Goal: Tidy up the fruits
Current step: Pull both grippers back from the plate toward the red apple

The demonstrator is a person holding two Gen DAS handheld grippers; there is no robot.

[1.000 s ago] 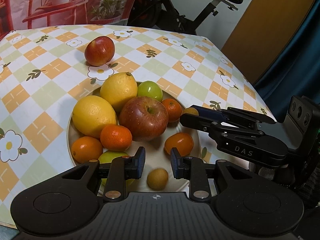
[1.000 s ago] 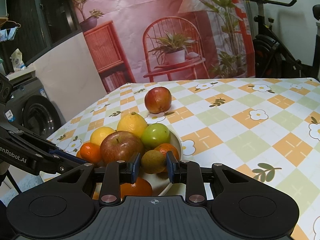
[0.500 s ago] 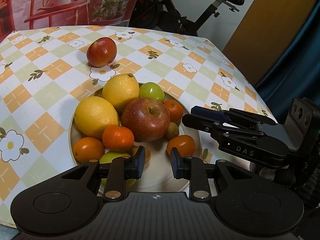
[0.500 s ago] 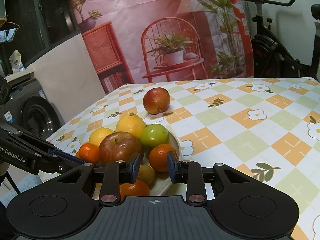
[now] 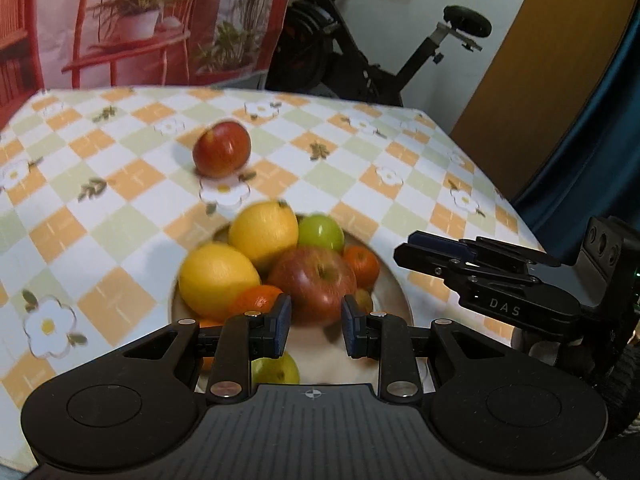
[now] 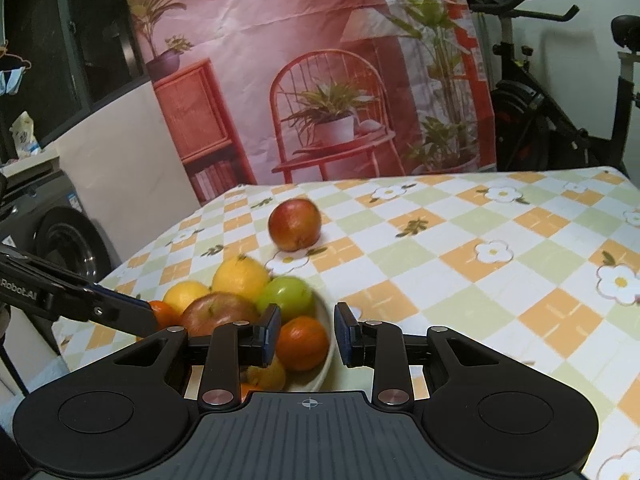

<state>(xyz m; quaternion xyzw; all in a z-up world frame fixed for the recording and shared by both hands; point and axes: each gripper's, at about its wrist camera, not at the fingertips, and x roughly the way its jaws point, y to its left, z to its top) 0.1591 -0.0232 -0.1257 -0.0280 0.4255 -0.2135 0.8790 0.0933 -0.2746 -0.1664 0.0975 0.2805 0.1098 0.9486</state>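
A cream plate (image 5: 394,280) on the checked tablecloth holds two lemons (image 5: 218,278), a large red apple (image 5: 314,280), a green apple (image 5: 322,232), several mandarins and small fruits. A second red apple (image 5: 222,148) lies alone on the cloth beyond the plate; it also shows in the right wrist view (image 6: 295,224). My left gripper (image 5: 316,330) is open and empty above the plate's near side. My right gripper (image 6: 306,334) is open and empty over the plate's right rim (image 6: 326,344), next to a mandarin (image 6: 302,342).
The table's far and right edges drop off toward an exercise bike (image 5: 360,52) and a blue curtain (image 5: 592,140). A washing machine (image 6: 52,232) stands past the left edge. Bare tablecloth (image 6: 480,264) spreads right of the plate.
My right gripper has let go of the small brown fruit, which now lies on the plate. Both grippers have lifted and tilted up, so the plate sits lower in both views.
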